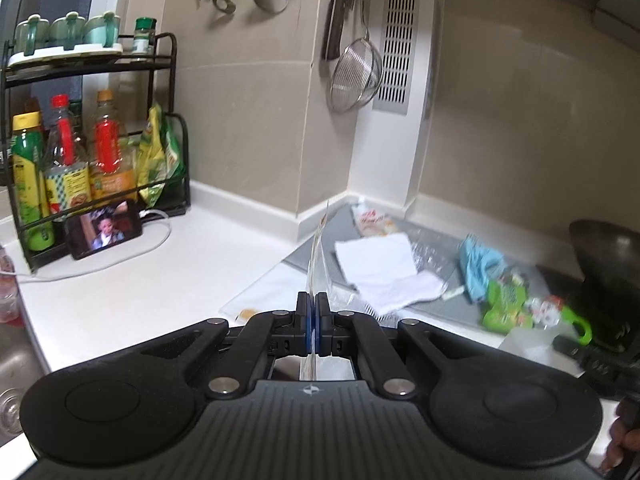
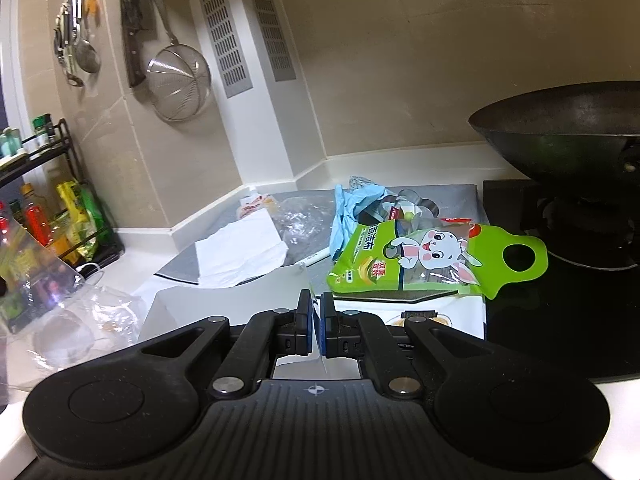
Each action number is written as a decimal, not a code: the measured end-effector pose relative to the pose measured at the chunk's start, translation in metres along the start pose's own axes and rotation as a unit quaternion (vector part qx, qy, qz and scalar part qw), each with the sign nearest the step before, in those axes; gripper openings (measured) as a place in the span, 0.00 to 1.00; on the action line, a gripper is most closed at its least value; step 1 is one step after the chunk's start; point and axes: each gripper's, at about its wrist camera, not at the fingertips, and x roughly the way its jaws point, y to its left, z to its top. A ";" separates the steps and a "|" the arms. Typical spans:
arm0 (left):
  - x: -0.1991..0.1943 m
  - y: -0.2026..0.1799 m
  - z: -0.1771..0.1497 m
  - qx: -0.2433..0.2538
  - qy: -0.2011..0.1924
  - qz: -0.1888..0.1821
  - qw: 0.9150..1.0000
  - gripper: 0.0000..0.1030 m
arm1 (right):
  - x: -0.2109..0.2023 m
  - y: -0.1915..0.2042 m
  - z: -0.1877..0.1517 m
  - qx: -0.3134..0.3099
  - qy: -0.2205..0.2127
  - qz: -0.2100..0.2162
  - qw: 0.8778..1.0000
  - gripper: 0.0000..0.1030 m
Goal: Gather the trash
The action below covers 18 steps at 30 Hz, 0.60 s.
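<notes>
Left wrist view only: black condiment rack with bottles and green pouches far left of the grey mat, a phone playing video propped at the rack's foot, a white cable beside it, a sliver of steel sink at the left edge. Right wrist view only: green cleaning-cloth pack seen sharply at the mat's right front corner, printed with a cartoon rabbit and Chinese characters, red badge too small to read; dark wok on the black hob right of the mat; crumpled clear plastic left of the mat on the white counter. Shared by both: white tissue on the mat's left part, blue glove at mat centre, a red-printed snack wrapper at the mat's rear left corner, wire strainer hung on the tiled wall behind the mat. Left gripper closed on a thin clear plastic bag edge, standing upright from the pads, in front of the mat's near left edge. Right gripper closed on a white bag edge, spread leftward from the pads, just in front of the mat; green pack lay just beyond and right of these fingertips, not touched.
</notes>
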 end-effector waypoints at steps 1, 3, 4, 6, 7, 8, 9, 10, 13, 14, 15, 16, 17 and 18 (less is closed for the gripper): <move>-0.002 0.000 -0.003 0.001 0.004 0.000 1.000 0.01 | -0.005 0.001 -0.001 -0.002 -0.001 0.002 1.000 0.04; -0.006 0.001 -0.009 0.002 0.009 0.000 1.000 0.01 | -0.015 0.002 -0.003 -0.004 -0.002 0.008 1.000 0.04; -0.008 0.001 -0.012 0.003 0.011 0.000 1.000 0.01 | -0.019 0.004 -0.003 -0.006 -0.003 0.011 1.000 0.04; -0.013 0.001 -0.017 0.003 0.017 0.000 1.000 0.01 | -0.030 0.007 -0.005 -0.010 -0.004 0.020 1.000 0.04; -0.016 0.000 -0.020 0.004 0.021 0.000 1.000 0.01 | -0.034 0.008 -0.006 -0.012 -0.005 0.025 1.000 0.04; -0.019 0.000 -0.022 0.006 0.024 0.000 1.000 0.01 | -0.039 0.010 -0.007 -0.015 -0.006 0.029 0.999 0.04; -0.022 0.000 -0.025 0.008 0.026 0.000 1.000 0.01 | -0.044 0.012 -0.008 -0.019 -0.007 0.032 0.999 0.04; -0.025 0.000 -0.028 0.009 0.028 -0.001 1.000 0.01 | -0.048 0.015 -0.010 -0.025 -0.008 0.036 0.999 0.04; -0.036 0.001 -0.037 0.011 0.034 -0.005 0.999 0.01 | -0.062 0.022 -0.014 -0.038 -0.008 0.049 0.998 0.04; -0.039 0.001 -0.040 0.012 0.036 -0.007 0.999 0.01 | -0.066 0.025 -0.016 -0.044 -0.007 0.053 0.998 0.04; -0.042 0.001 -0.043 0.013 0.039 -0.010 0.999 0.01 | -0.070 0.027 -0.018 -0.050 -0.007 0.058 0.997 0.04; -0.045 0.001 -0.046 0.014 0.041 -0.011 0.999 0.01 | -0.074 0.030 -0.021 -0.055 -0.006 0.063 0.997 0.04; -0.048 0.002 -0.049 0.016 0.043 -0.013 0.999 0.01 | -0.077 0.032 -0.023 -0.059 -0.004 0.068 0.996 0.04; -0.050 0.002 -0.052 0.019 0.045 -0.014 0.999 0.01 | -0.081 0.034 -0.026 -0.064 -0.002 0.071 0.995 0.04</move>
